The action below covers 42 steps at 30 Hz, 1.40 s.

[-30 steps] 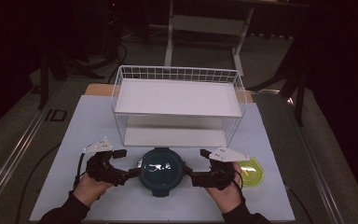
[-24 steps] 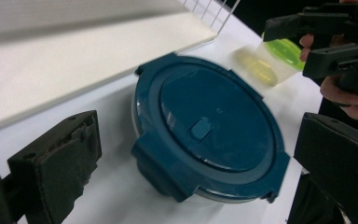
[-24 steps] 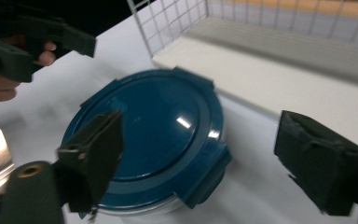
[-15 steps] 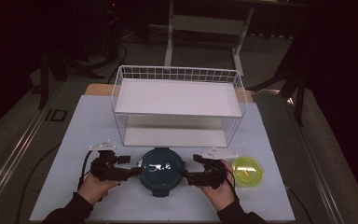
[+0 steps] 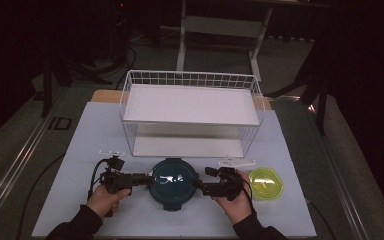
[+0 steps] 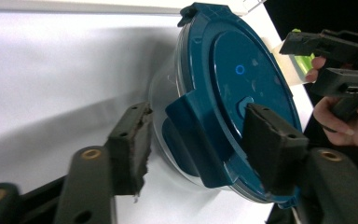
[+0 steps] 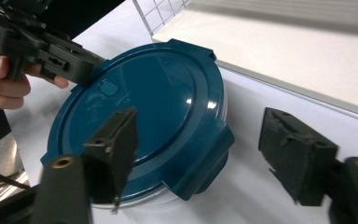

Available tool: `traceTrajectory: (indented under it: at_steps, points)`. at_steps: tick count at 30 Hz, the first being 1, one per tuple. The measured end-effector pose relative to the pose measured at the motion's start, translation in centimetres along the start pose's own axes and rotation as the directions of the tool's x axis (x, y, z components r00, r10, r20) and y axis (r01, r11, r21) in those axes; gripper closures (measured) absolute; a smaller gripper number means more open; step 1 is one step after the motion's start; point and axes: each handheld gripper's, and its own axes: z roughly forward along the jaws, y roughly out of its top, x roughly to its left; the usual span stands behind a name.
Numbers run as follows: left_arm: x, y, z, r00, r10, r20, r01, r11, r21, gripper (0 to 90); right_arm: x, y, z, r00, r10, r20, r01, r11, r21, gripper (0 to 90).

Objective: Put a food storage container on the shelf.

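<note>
A round clear container with a dark teal clip-on lid [image 5: 172,184] sits on the white table top near its front edge. My left gripper [image 5: 147,178] lies level at its left side. In the left gripper view the jaws straddle one lid clip [image 6: 193,135], and the pads [image 6: 130,149] stand just clear of it. My right gripper [image 5: 198,186] is at the container's right side. Its jaws straddle the opposite clip [image 7: 205,158], with a gap at the right pad [image 7: 298,154]. Both pairs of jaws have just been closing and neither presses on a clip.
A white wire rack with a shelf [image 5: 190,107] stands behind the container, across the middle of the table. A small yellow-green lidded container [image 5: 266,183] sits just right of my right hand. The table's front edge is close below both hands.
Both grippers have come down and inward to the container's two sides. Their jaws have narrowed around the lid clips. The container has not moved.
</note>
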Motion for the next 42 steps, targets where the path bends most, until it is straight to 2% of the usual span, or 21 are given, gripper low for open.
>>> traceTrajectory:
  at_steps: [6,11,14,17,24,25,26,27,28,29,30,31,32,33,35,36,37,39,40,41,42]
  points:
    - [0.3,0.1,0.4,0.9981,-0.053,0.031,0.052,0.9979,0.038,49.0,-0.2,0.0,0.0,0.9996,0.018,-0.021,-0.017,1.000,0.012,34.6]
    - [0.2,0.3,0.3,0.9978,-0.055,0.038,0.053,0.9970,0.057,52.3,-0.3,0.0,0.0,0.9986,0.032,-0.042,-0.031,0.999,0.019,40.7]
    - [0.3,0.3,0.2,0.9968,-0.068,0.043,0.065,0.9961,0.060,55.7,-0.5,0.0,0.0,0.9973,0.055,-0.048,-0.054,0.998,0.026,41.9]
    - [0.2,0.4,0.2,0.9958,-0.084,0.036,0.082,0.9944,0.067,56.4,-0.7,-0.1,0.2,0.9935,0.101,-0.053,-0.099,0.994,0.045,40.3]
    - [0.2,0.5,0.2,0.9960,-0.082,0.035,0.080,0.9942,0.072,56.8,-1.2,-0.4,0.8,0.9843,0.167,-0.057,-0.163,0.984,0.075,40.2]
    - [0.2,0.5,0.2,0.9957,-0.085,0.037,0.082,0.9941,0.071,57.1,-1.6,-0.5,1.1,0.9748,0.215,-0.059,-0.209,0.973,0.098,41.5]
    - [0.2,0.5,0.2,0.9957,-0.085,0.037,0.082,0.9941,0.071,57.2,-1.6,-0.5,1.1,0.9748,0.215,-0.059,-0.209,0.973,0.098,41.5]
    - [0.3,0.5,0.3,0.9950,-0.092,0.039,0.089,0.9936,0.069,57.4,-1.8,-0.6,1.3,0.9648,0.253,-0.072,-0.244,0.963,0.111,42.1]
    - [0.3,0.5,0.3,0.9950,-0.092,0.039,0.089,0.9936,0.069,57.6,-1.8,-0.6,1.3,0.9648,0.253,-0.072,-0.244,0.963,0.111,42.1]
    - [0.3,0.5,0.3,0.9949,-0.092,0.041,0.089,0.9935,0.070,58.0,-1.9,-0.7,1.4,0.9585,0.275,-0.074,-0.266,0.957,0.117,42.9]
    - [0.3,0.5,0.3,0.9940,-0.099,0.047,0.096,0.9928,0.072,58.6,-2.2,-0.8,1.6,0.9467,0.311,-0.083,-0.299,0.945,0.132,43.0]
    - [0.4,0.5,0.4,0.9927,-0.108,0.053,0.104,0.9920,0.071,59.3,-2.3,-0.9,1.6,0.9394,0.332,-0.087,-0.318,0.938,0.137,43.3]
    - [0.4,0.5,0.4,0.9919,-0.113,0.058,0.109,0.9916,0.070,59.3,-2.3,-0.9,1.6,0.9394,0.332,-0.087,-0.318,0.938,0.137,43.3]
    - [0.4,0.6,0.5,0.9922,-0.111,0.056,0.107,0.9916,0.073,59.5,-2.4,-0.9,1.5,0.9319,0.351,-0.090,-0.336,0.930,0.151,44.1]
    - [0.4,0.6,0.5,0.9922,-0.112,0.056,0.108,0.9915,0.074,59.5,-2.4,-0.9,1.5,0.9319,0.351,-0.090,-0.336,0.930,0.151,44.1]
    - [0.4,0.6,0.5,0.9922,-0.112,0.056,0.108,0.9915,0.073,59.6,-2.6,-1.1,1.6,0.9048,0.414,-0.100,-0.393,0.902,0.179,43.3]
    - [0.4,0.6,0.5,0.9922,-0.112,0.055,0.108,0.9915,0.073,59.6,-2.6,-1.1,1.6,0.9048,0.414,-0.100,-0.393,0.902,0.179,43.3]
    - [0.4,0.6,0.5,0.9922,-0.111,0.057,0.106,0.9916,0.074,59.6,-2.9,-1.4,1.6,0.8777,0.464,-0.119,-0.437,0.877,0.199,44.7]
    - [0.3,0.6,0.5,0.9922,-0.113,0.052,0.109,0.9913,0.073,59.6,-3.3,-1.6,1.7,0.8428,0.518,-0.147,-0.482,0.847,0.223,46.6]
    - [0.3,0.6,0.5,0.9922,-0.113,0.052,0.109,0.9913,0.073,59.6,-3.3,-1.6,1.7,0.8428,0.518,-0.147,-0.482,0.847,0.223,46.6]
    - [0.3,0.6,0.5,0.9921,-0.114,0.052,0.111,0.9912,0.073,59.6,-3.4,-1.7,1.8,0.8288,0.538,-0.155,-0.500,0.836,0.227,48.3]
